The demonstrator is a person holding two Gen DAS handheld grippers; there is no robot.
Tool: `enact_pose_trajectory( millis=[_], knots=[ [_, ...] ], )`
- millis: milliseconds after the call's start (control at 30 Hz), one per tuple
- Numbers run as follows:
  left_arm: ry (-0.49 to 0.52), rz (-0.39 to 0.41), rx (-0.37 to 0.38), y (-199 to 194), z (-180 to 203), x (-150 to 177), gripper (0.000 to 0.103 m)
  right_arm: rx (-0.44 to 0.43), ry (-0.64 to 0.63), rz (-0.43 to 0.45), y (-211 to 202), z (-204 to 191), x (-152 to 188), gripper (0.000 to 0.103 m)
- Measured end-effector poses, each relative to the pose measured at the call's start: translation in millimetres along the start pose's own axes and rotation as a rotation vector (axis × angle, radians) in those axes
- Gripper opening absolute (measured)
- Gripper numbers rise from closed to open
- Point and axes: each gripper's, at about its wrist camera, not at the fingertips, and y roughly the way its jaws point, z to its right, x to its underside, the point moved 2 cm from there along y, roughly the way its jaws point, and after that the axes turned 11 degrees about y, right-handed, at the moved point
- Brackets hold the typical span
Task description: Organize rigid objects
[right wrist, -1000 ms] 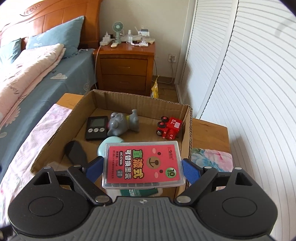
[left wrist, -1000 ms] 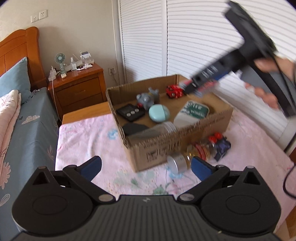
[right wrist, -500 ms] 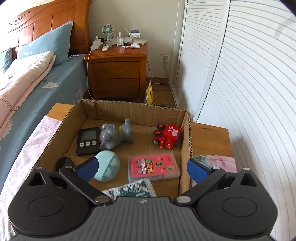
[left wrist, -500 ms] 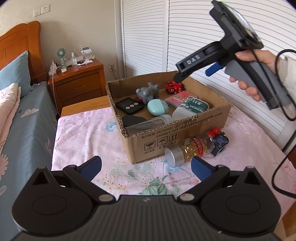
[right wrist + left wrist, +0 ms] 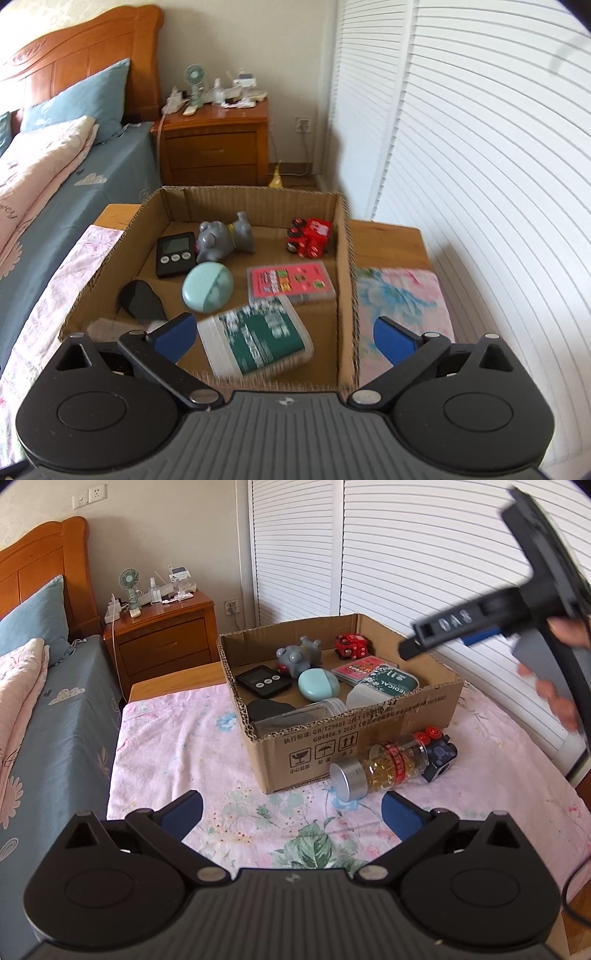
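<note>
Covering the table: a pink floral cloth (image 5: 192, 738), with bare wood showing at the far edge
Cardboard box (image 5: 369, 734): stands on the cloth toward the far right part of the table, open at the top
Inside the box: red toy car (image 5: 310, 236) in the far right corner, grey toy animal (image 5: 221, 238) beside a black timer (image 5: 173, 253), round teal case (image 5: 207, 290) in the middle, pink card case (image 5: 291, 282) flat by the right wall, green-labelled box (image 5: 258, 338) at the near side
Outside the box: capsule bottle (image 5: 380, 768) lying on its side against the near wall, a small dark toy (image 5: 439, 753) touching its far end
Left gripper (image 5: 291, 812): fingers spread apart, holding nothing, low over the near cloth
Right gripper (image 5: 282, 336): fingers spread apart, holding nothing, above the box's near edge
Room: bed (image 5: 44, 709) along the left, wooden nightstand (image 5: 162, 635) with a small fan (image 5: 129, 581), white louvred doors (image 5: 424, 554) on the right
</note>
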Motion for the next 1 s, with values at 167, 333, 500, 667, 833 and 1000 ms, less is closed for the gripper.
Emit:
enact_pose_trajectory(
  millis=[167, 333, 500, 667, 833, 1000],
  knots=[
    [-0.004, -0.001, -0.005, -1.4, 1.2, 3.5, 0.102, 0.051, 0.037, 0.020, -10.4, 9.1, 35.8, 0.103],
    [-0.024, 0.002, 0.013, -1.7, 1.7, 6.6, 0.102, 0.095, 0.088, 0.013, -5.0, 21.2, 66.1, 0.103],
    [-0.051, -0.008, 0.041, 1.9, 2.6, 11.0, 0.102, 0.093, 0.129, -0.020, 10.7, 30.2, 79.7, 0.103],
    [-0.066, -0.018, 0.047, 4.6, 1.7, 14.7, 0.102, 0.107, 0.121, -0.026, 21.3, 28.7, 84.0, 0.103],
    [-0.084, -0.022, 0.053, 5.4, -1.9, 17.9, 0.102, 0.084, 0.095, -0.051, 28.0, 18.7, 88.5, 0.103],
    [-0.088, -0.031, 0.052, 5.8, -2.3, 19.3, 0.102, 0.025, 0.052, -0.086, 33.2, 2.6, 94.9, 0.103]
  ],
)
